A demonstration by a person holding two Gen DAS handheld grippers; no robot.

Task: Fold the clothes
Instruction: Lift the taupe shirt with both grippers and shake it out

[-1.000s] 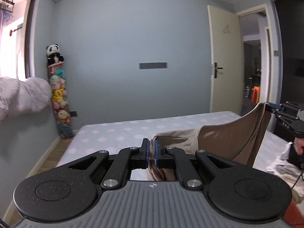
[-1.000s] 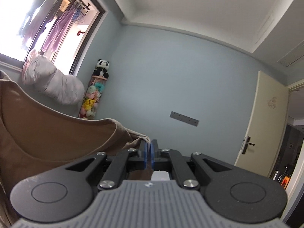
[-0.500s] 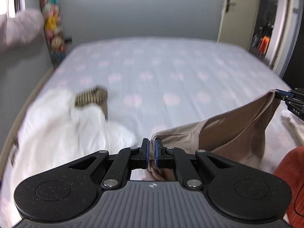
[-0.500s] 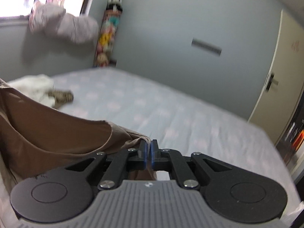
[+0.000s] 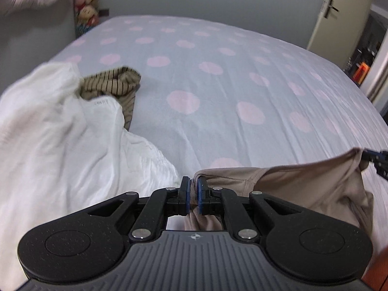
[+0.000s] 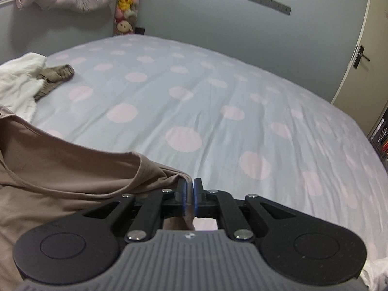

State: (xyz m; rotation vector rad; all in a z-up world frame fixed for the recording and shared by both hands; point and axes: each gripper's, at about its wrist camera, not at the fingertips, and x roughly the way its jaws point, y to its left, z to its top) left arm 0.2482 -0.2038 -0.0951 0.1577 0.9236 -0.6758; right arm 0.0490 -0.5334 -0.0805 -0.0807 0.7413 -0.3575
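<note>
A tan shirt [image 5: 303, 184] hangs stretched between my two grippers above the bed. My left gripper [image 5: 193, 186] is shut on one shoulder of it. My right gripper [image 6: 189, 189] is shut on the other shoulder; the shirt [image 6: 60, 169] spreads to its left with the neckline showing. The right gripper's tip also shows at the right edge of the left wrist view [image 5: 378, 160], pinching the shirt's corner. The shirt's lower part is hidden below both grippers.
The bed [image 5: 218, 84] has a pale sheet with pink dots. A white garment [image 5: 55, 133] and a striped brown garment [image 5: 114, 82] lie at its left. Stuffed toys [image 6: 125, 4] stand by the far wall. A door [image 5: 339, 12] is at the right.
Both grippers have tilted down from facing the wall to facing the bed, lowering the tan shirt towards the sheet. Both stay shut on the shirt.
</note>
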